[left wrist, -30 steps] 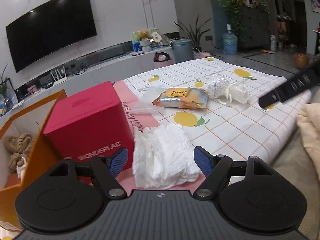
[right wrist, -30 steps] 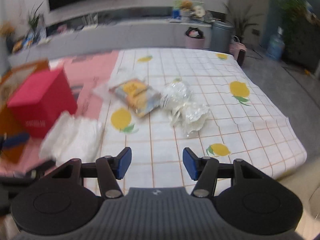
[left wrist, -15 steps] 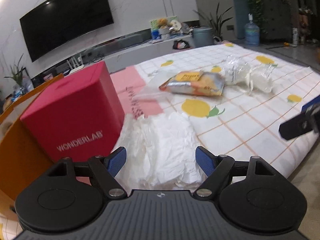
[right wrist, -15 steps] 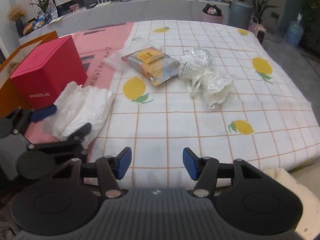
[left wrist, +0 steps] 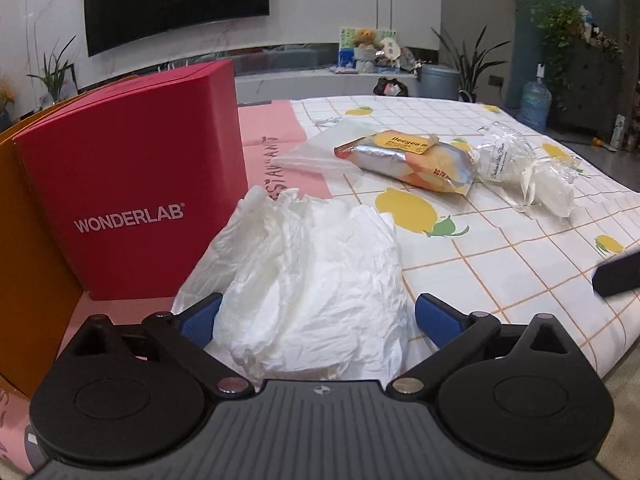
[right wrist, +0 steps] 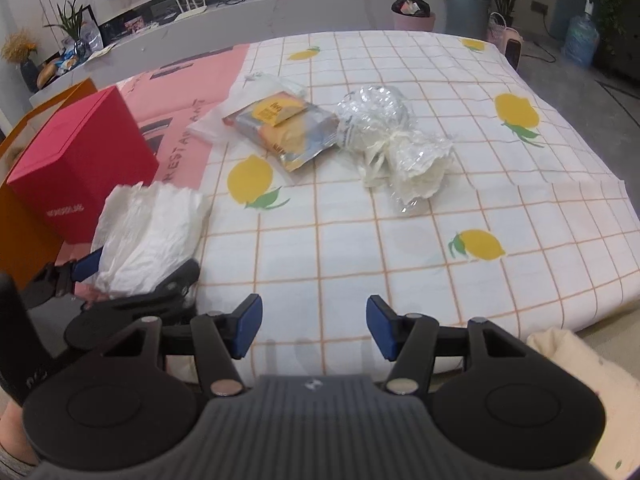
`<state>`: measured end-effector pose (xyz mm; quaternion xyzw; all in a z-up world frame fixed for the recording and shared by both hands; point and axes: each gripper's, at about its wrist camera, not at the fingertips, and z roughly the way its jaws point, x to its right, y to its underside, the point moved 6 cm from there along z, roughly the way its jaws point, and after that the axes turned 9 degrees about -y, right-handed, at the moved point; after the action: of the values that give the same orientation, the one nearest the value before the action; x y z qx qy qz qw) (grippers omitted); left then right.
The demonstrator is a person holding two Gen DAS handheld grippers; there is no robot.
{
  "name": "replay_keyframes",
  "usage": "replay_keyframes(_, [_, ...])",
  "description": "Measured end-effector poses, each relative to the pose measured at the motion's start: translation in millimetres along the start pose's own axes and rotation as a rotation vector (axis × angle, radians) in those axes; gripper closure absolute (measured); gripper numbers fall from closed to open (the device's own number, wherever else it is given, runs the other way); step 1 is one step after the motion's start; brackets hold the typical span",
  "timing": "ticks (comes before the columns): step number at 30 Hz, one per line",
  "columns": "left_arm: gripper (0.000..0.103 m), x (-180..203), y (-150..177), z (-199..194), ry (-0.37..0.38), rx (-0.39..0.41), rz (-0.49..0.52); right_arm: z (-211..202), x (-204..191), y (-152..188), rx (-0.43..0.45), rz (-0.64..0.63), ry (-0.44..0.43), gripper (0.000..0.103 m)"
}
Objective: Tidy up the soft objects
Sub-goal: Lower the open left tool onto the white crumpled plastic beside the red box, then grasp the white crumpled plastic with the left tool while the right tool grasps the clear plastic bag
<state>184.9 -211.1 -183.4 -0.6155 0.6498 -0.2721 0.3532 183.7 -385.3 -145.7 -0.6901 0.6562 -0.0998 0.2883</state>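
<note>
White crumpled bag [left wrist: 316, 280] between pads of left gripper [left wrist: 318, 322], jaws just widening, not pressing; right gripper [right wrist: 314, 330] apart, empty, over lemon-print cloth [right wrist: 400, 240].

One crumpled white bag [left wrist: 316, 280]. One foil snack packet [left wrist: 408, 158]. One clear cellophane bundle [left wrist: 520, 164]. One flat clear plastic bag [left wrist: 316, 150]. One red box [left wrist: 132, 204]. One orange box [left wrist: 28, 280]. Two hand-held grippers: left [left wrist: 318, 318], right [right wrist: 314, 330].
</note>
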Motion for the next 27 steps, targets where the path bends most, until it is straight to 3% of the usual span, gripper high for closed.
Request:
replay_keyframes(5, [0.002, -3.5, 1.6, -6.3, 0.027, 0.015, 0.009, 2.5, 18.5, -23.1, 0.089, -0.045, 0.04, 0.028])
replay_keyframes(6, [0.005, -4.6, 1.6, -8.0, 0.028, 0.018, 0.01, 3.4, 22.8, -27.2, 0.108, -0.042, 0.046, 0.028])
replay_keyframes(8, [0.023, -5.2, 2.5, -11.2, 0.041, 0.032, 0.021, 9.8, 30.5, -35.9, 0.12, -0.045, 0.035, 0.019])
replay_keyframes(14, [0.043, -6.7, 3.4, -16.4, 0.053, 0.041, 0.033, 28.3, 44.3, -74.5, 0.202, -0.148, 0.077, 0.006])
replay_keyframes(20, [0.052, -9.6, 3.5, -16.7, 0.067, 0.024, 0.046, 63.0, 65.6, -94.8, 0.196, -0.143, 0.072, 0.006])
replay_keyframes(27, [0.052, -8.9, 3.4, -17.9, 0.046, 0.006, 0.033, 83.2, 70.7, -96.1, 0.176, -0.179, 0.068, 0.009])
